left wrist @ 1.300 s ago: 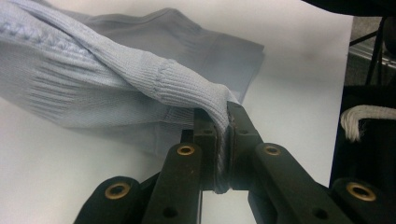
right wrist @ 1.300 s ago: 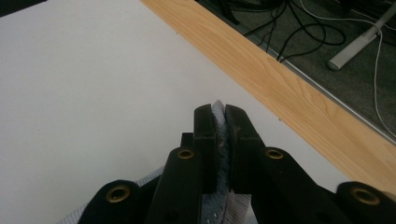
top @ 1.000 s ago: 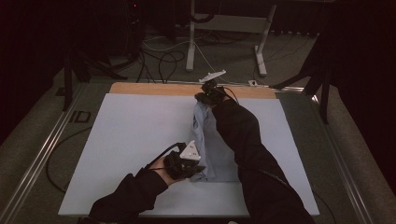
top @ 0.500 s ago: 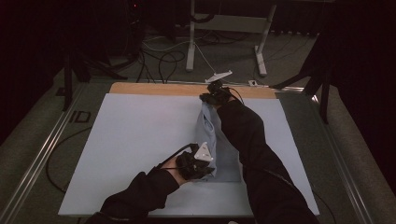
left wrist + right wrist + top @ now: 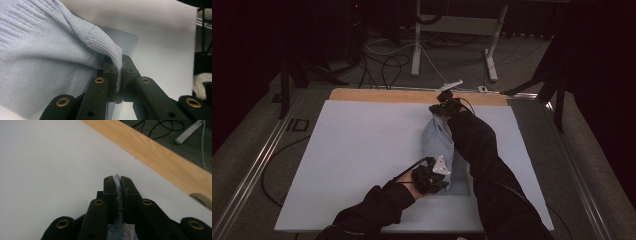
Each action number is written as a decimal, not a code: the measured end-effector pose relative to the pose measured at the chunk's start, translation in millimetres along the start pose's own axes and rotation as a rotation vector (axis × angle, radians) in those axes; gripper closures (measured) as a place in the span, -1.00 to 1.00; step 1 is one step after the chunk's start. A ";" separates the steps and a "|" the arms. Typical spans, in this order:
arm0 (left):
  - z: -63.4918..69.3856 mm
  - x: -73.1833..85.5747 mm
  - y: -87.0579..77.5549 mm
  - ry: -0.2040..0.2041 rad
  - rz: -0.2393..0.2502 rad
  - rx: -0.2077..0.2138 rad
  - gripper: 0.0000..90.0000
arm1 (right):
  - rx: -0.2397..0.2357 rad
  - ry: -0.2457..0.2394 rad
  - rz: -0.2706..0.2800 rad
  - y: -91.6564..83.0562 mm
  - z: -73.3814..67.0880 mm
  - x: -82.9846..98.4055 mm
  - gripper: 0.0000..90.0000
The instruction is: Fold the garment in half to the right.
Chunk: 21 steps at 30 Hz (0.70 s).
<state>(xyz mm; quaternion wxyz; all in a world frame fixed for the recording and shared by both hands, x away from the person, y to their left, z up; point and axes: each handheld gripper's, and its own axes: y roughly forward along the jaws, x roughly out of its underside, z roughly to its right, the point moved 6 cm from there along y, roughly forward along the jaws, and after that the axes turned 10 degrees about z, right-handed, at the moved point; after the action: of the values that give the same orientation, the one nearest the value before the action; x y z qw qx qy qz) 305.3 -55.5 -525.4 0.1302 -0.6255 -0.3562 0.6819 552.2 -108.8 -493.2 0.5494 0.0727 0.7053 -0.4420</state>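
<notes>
Right hand-held gripper (image 5: 118,182): two black jaws pinching a thin fold of pale blue knit cloth (image 5: 117,195) | white counter (image 5: 50,170) lying beneath and beyond the jaws | bare wooden edge strip (image 5: 155,152) running diagonally behind | cables (image 5: 160,125) trailing over grey floor beyond.

White table cover (image 5: 362,150), wooden table edge (image 5: 382,95), floor cables (image 5: 382,60), metal stand (image 5: 452,25)

Ribbed knit cloth garment (image 5: 45,57) on a smooth matt mat (image 5: 362,150).

The garment (image 5: 439,145) lies on the table (image 5: 362,150), right of centre.
</notes>
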 end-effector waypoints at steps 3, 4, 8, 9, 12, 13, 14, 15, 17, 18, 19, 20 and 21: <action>-0.4 0.9 9.2 -0.012 -0.012 -0.002 0.92 | 0.007 -0.007 -0.020 2.7 2.0 6.2 0.87; -0.3 1.4 11.4 -0.013 -0.016 -0.002 0.92 | 0.002 -0.004 -0.024 3.6 3.0 8.2 0.87; -1.3 2.5 19.2 -0.029 -0.025 -0.003 0.92 | -0.005 0.010 -0.027 6.2 7.2 13.0 0.87; -1.2 2.9 21.2 -0.031 -0.028 -0.002 0.92 | -0.011 0.017 -0.024 7.1 8.3 14.7 0.87; -2.0 3.6 26.0 -0.034 -0.035 -0.005 0.92 | -0.022 0.039 -0.027 10.9 10.6 20.3 0.86; -2.5 3.9 27.4 -0.041 -0.035 -0.006 0.92 | -0.024 0.041 -0.027 11.9 10.5 21.5 0.86; -2.9 4.1 28.6 -0.048 -0.036 -0.008 0.92 | -0.029 0.039 -0.020 13.2 10.4 22.2 0.86; -2.9 4.2 29.8 -0.047 -0.037 -0.012 0.92 | -0.032 0.041 -0.018 14.3 10.4 22.8 0.86; -4.1 2.7 32.4 -0.053 -0.042 -0.015 0.92 | -0.034 0.032 -0.024 16.4 10.5 23.0 0.85; -4.1 2.7 32.4 -0.053 -0.042 -0.015 0.92 | -0.030 0.026 -0.028 17.0 11.7 23.4 0.85; -4.6 1.5 34.5 -0.061 -0.045 -0.019 0.92 | -0.022 0.025 -0.030 17.2 13.0 23.9 0.84; -4.3 0.9 35.7 -0.059 -0.047 -0.023 0.92 | -0.017 0.024 -0.032 17.3 14.5 24.7 0.83; -4.3 0.4 36.4 -0.052 -0.052 -0.026 0.92 | -0.019 0.028 -0.037 17.2 15.8 25.8 0.81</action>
<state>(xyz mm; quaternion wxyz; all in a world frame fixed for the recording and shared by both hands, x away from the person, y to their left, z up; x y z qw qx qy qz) 319.1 -79.8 -549.1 0.1304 -0.5999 -0.3843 0.6895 563.6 -119.5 -524.3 0.5320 0.0607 0.7181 -0.4445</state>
